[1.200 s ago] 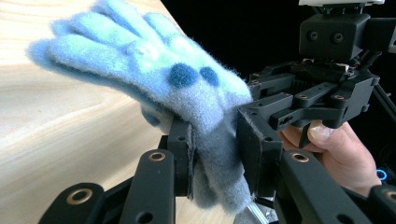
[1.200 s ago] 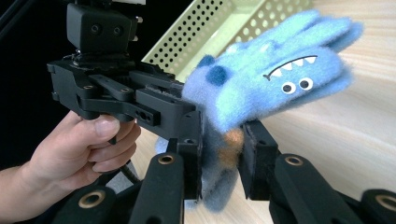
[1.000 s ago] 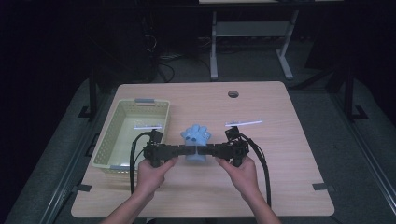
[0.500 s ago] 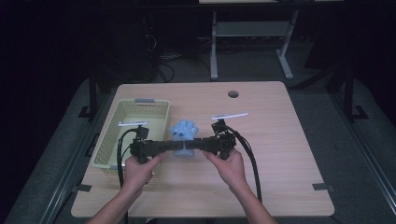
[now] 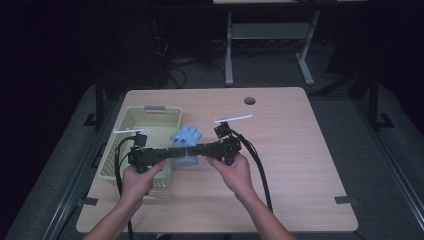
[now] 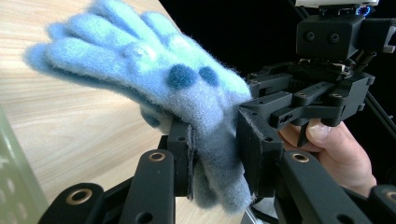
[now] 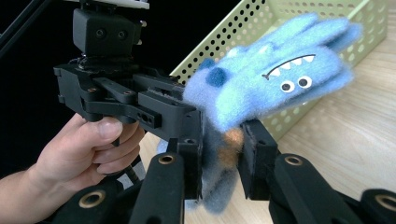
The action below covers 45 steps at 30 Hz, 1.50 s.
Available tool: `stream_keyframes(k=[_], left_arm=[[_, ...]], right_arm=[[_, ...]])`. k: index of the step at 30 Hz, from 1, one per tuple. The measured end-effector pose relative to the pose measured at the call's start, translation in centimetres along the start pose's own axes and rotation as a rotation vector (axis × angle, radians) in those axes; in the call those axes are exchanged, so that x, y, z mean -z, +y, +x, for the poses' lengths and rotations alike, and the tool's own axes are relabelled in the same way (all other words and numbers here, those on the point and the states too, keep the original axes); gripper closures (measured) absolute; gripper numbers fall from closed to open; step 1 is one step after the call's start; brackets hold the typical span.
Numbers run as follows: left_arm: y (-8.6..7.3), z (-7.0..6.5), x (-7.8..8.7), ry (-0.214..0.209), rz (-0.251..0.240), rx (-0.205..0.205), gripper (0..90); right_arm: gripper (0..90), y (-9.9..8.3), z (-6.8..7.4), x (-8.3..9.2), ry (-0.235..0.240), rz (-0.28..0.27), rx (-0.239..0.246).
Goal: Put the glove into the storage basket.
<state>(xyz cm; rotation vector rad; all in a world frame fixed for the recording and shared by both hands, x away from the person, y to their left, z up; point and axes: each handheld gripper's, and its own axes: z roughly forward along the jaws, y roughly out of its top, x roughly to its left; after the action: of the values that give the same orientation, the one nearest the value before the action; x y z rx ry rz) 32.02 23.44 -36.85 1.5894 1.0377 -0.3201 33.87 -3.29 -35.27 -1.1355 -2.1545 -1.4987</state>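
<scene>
Both hands have carried the glove left across the desk [image 5: 300, 165] since a second ago, so it now hangs right at the rim of the green basket [image 5: 131, 120]. Left tool [image 5: 176, 152] and right tool [image 5: 196, 150] face each other, jaws meeting at the blue fuzzy glove [image 5: 186, 136], each clenched on its cuff. Forearms come in low, knuckles up.

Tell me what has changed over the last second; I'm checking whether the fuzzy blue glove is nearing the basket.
Both grippers, left and right, carried the fuzzy blue glove leftward across the wooden table, up to the pale green perforated plastic basket. Nothing was let go: each gripper stays shut on the glove's cuff, jaws facing each other. The basket has not moved.
</scene>
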Motion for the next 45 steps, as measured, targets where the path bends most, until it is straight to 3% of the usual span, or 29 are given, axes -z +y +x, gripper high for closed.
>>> stream_keyframes(k=[11, 12, 26, 29, 35, 45], left_arm=[[0.5, 0.5, 1.5, 0.016, -0.01, 0.0, 67.0], [0.6, 0.6, 1.7, 0.017, -0.013, 0.0, 67.0], [0.6, 2.0, 4.0, 0.028, -0.021, 0.03, 66.1], [0.7, 2.4, 4.4, 0.03, -0.027, 0.026, 66.1], [0.8, 3.4, 5.4, 0.027, -0.039, 0.06, 66.2], [1.0, 4.7, 7.2, 0.055, -0.05, 0.075, 66.6]], right_arm=[[72.8, 1.1, 0.5, -1.5, 0.022, 0.017, 0.006], [72.8, 1.2, 0.5, -1.7, 0.02, 0.012, 0.022], [72.8, 2.0, 0.9, -4.2, 0.045, 0.023, 0.029], [73.0, 2.1, 1.0, -4.8, 0.051, 0.025, 0.01], [73.3, 2.5, 1.1, -6.1, 0.055, 0.021, 0.015], [73.5, 3.1, 1.2, -8.5, 0.076, 0.025, -0.012]])
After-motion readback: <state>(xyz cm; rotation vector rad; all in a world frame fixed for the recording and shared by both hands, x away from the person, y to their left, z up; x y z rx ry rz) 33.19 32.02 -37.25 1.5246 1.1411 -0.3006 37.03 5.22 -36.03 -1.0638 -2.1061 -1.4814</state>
